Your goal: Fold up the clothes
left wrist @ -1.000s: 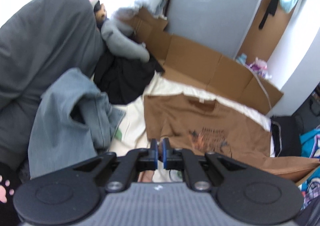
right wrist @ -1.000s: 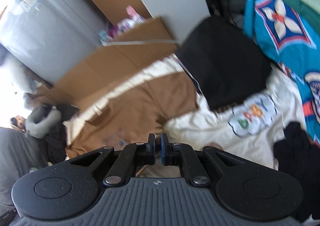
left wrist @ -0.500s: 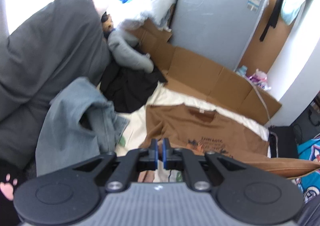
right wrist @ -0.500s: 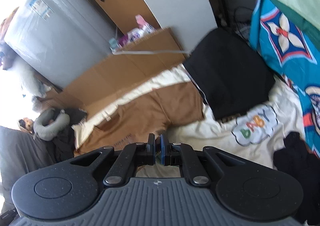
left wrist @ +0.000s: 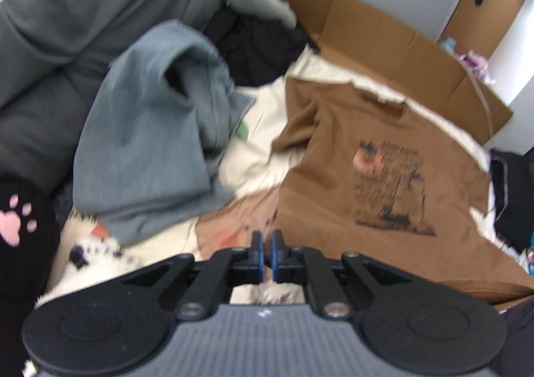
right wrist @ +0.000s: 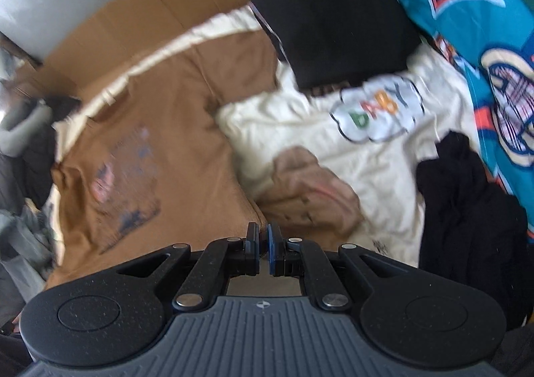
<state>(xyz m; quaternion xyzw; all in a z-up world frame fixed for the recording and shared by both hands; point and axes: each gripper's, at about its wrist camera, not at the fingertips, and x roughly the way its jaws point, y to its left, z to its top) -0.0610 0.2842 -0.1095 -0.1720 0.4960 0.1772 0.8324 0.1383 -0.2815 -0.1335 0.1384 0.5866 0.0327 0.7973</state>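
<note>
A crumpled grey-blue fleece garment [left wrist: 157, 130] lies at the left on the cream blanket [left wrist: 257, 156]. Right of it a brown printed cotton T-shirt [left wrist: 383, 156] is spread flat, front up. The left claw [left wrist: 266, 257] and right claw [right wrist: 262, 250] are both closed, seemingly empty, above the shirt's near hem. A folded black garment [right wrist: 337, 20] sits farther right.

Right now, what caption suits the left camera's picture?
Shut left gripper above a brown T-shirt spread flat beside a grey garment.
</note>
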